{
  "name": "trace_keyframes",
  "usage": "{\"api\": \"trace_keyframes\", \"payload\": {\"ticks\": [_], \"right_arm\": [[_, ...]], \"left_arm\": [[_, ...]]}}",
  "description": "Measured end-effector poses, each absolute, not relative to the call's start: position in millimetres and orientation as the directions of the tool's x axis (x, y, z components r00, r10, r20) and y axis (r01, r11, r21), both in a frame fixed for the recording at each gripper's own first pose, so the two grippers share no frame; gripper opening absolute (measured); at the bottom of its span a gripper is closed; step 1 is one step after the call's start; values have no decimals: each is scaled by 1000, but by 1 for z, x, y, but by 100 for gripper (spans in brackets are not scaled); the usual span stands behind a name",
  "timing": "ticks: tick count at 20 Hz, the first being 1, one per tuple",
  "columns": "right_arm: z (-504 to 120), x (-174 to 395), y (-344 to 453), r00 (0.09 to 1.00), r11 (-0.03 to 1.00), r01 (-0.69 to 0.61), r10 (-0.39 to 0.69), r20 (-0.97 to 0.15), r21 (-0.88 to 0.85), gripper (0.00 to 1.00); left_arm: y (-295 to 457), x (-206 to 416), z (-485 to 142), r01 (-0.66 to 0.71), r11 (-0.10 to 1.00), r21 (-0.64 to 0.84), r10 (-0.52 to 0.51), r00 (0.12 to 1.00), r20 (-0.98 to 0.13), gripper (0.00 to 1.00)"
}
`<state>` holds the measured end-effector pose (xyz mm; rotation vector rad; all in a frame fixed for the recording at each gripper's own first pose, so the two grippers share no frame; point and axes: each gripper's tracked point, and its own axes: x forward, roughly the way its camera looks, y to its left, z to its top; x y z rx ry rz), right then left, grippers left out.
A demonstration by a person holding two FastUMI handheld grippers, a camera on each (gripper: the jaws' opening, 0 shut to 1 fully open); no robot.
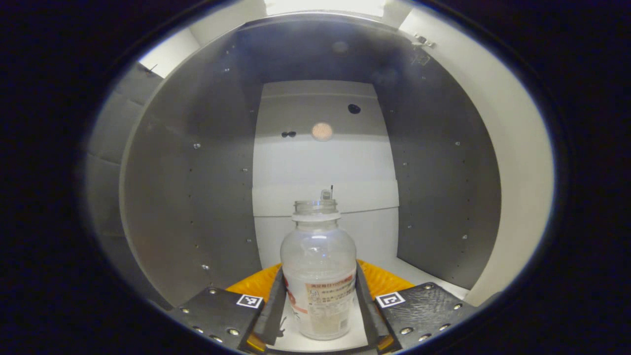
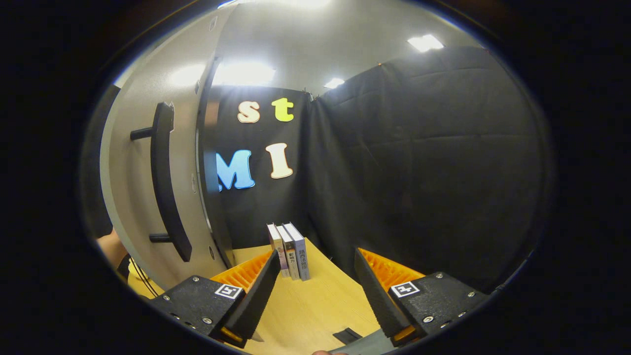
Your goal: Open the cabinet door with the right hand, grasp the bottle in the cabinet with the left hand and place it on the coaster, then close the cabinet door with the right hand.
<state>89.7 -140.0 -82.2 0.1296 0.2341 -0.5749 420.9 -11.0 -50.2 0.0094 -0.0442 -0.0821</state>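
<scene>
Now on the grasp step: cabinet door [image 2: 148, 197] stands open, bottle [image 1: 319, 276] upright on the cabinet floor, btwn the left gripper [image 1: 319, 315] fingers, which look closed on its sides. Right gripper [image 2: 310, 301] spread apart, empty, over the table [image 2: 315, 301]. Next prob: lift straight, w/o tilting, out toward the coaster.

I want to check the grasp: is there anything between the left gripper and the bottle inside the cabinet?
Nothing visible does. The bottle stands upright between the fingers of the left gripper, which flank its lower body. The cabinet interior around it looks bare.
</scene>
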Motion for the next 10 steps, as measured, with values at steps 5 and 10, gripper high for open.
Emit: {"api": "trace_keyframes", "payload": {"ticks": [5, 10], "right_arm": [[-75, 104, -145, 871, 883, 461, -430, -236, 92, 93], [-69, 116, -148, 929, 944, 319, -294, -226, 86, 93]], "left_arm": [[-1, 370, -25, 46, 999, 29, -48, 997, 60, 62], [19, 306, -4, -38, 998, 47, 34, 997, 73, 62]]}}
